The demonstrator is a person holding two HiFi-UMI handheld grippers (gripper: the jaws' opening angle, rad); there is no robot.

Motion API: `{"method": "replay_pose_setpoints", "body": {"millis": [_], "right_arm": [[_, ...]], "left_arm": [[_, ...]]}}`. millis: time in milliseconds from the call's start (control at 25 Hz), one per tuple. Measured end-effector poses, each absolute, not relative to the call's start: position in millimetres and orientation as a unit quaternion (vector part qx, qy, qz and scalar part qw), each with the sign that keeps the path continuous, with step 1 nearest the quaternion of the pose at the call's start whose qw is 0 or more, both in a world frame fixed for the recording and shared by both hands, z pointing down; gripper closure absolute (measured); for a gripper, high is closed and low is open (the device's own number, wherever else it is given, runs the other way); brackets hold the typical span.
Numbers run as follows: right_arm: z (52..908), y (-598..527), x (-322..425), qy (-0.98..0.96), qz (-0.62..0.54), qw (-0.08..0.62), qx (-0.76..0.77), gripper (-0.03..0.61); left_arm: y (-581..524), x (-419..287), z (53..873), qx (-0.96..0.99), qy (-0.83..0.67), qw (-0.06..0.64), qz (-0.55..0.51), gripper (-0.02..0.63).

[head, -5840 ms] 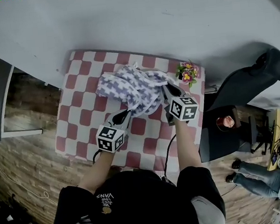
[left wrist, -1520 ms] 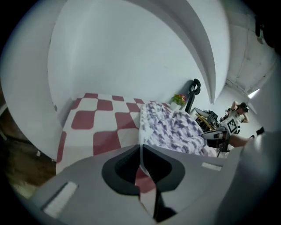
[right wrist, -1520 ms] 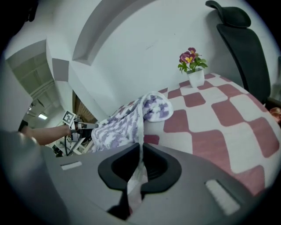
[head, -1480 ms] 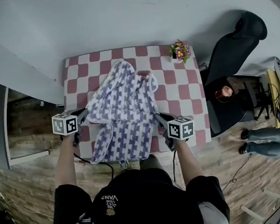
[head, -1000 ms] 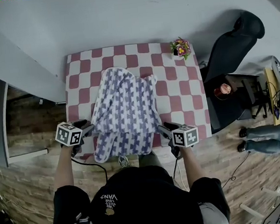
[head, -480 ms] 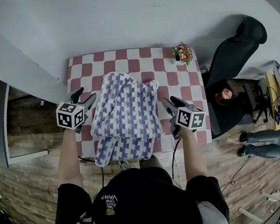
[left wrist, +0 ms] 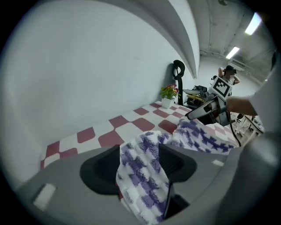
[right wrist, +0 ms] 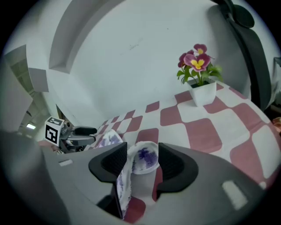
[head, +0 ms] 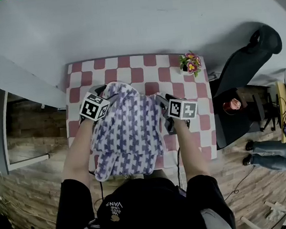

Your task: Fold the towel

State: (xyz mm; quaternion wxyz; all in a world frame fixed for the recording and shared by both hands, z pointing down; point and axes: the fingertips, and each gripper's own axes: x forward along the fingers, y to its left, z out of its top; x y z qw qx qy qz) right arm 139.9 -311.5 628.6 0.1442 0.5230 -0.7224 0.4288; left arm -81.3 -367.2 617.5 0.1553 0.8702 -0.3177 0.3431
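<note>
The purple-and-white patterned towel [head: 129, 130] lies doubled on the red-checked table [head: 128, 62], its near end hanging over the front edge. My left gripper [head: 101, 92] is at the towel's far left corner and my right gripper [head: 160, 101] at its far right corner. In the left gripper view a towel corner [left wrist: 145, 180] drapes loosely between the wide jaws of the left gripper [left wrist: 139, 165]. The right gripper [right wrist: 141, 163] has the other corner [right wrist: 142, 158] curled between its jaws, with a gap beside it. Both pairs of jaws have just been opening.
A small potted flower [head: 191, 64] stands at the table's far right corner, also visible as the flower pot [right wrist: 201, 90]. A black chair [head: 249, 63] and a dark side table [head: 231, 113] stand to the right. A white wall runs behind the table.
Both grippers have carried the towel's near corners from the front edge toward the far side, laying that half over the rest. The jaws now stand wider.
</note>
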Motion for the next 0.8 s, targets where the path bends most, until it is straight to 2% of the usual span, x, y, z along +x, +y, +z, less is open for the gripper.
{"method": "replay_pose_setpoints", "body": {"millis": [160, 240, 280, 320, 360, 400, 600, 680, 720, 800], "right_arm": [[644.1, -314.2, 132.4, -0.724, 0.441, 0.163, 0.505, 0.381], [645.9, -314.1, 129.5, -0.732, 0.432, 0.174, 0.497, 0.467], [644.3, -315.1, 128.3, -0.738, 0.424, 0.176, 0.494, 0.525], [641.2, -316.8, 127.4, -0.745, 0.414, 0.176, 0.492, 0.555], [637.2, -318.9, 126.9, -0.752, 0.402, 0.175, 0.492, 0.555], [632.7, -321.3, 127.0, -0.758, 0.389, 0.175, 0.493, 0.555], [593.3, -340.2, 128.4, -0.792, 0.294, 0.166, 0.509, 0.558], [575.9, -353.6, 127.2, -0.805, 0.255, 0.165, 0.51, 0.558], [568.5, -360.9, 126.7, -0.81, 0.241, 0.166, 0.508, 0.558], [556.0, -374.7, 126.7, -0.819, 0.222, 0.164, 0.504, 0.558]], "left_arm": [[-362.9, -71.4, 646.4, 0.858, -0.287, 0.154, 0.396, 0.36], [-358.4, -71.8, 657.4, 0.849, -0.279, 0.145, 0.424, 0.368], [-356.9, -72.8, 660.4, 0.846, -0.278, 0.142, 0.433, 0.426], [-356.3, -74.5, 661.7, 0.844, -0.28, 0.14, 0.437, 0.553], [-356.6, -76.9, 661.3, 0.842, -0.284, 0.139, 0.437, 0.604], [-357.7, -80.0, 659.5, 0.841, -0.29, 0.139, 0.435, 0.612], [-373.4, -104.6, 649.0, 0.823, -0.346, 0.103, 0.439, 0.606], [-379.1, -109.3, 659.2, 0.816, -0.359, 0.11, 0.439, 0.405], [-381.7, -109.5, 663.8, 0.815, -0.363, 0.117, 0.437, 0.379], [-384.1, -105.5, 668.2, 0.816, -0.359, 0.121, 0.437, 0.38]]}}
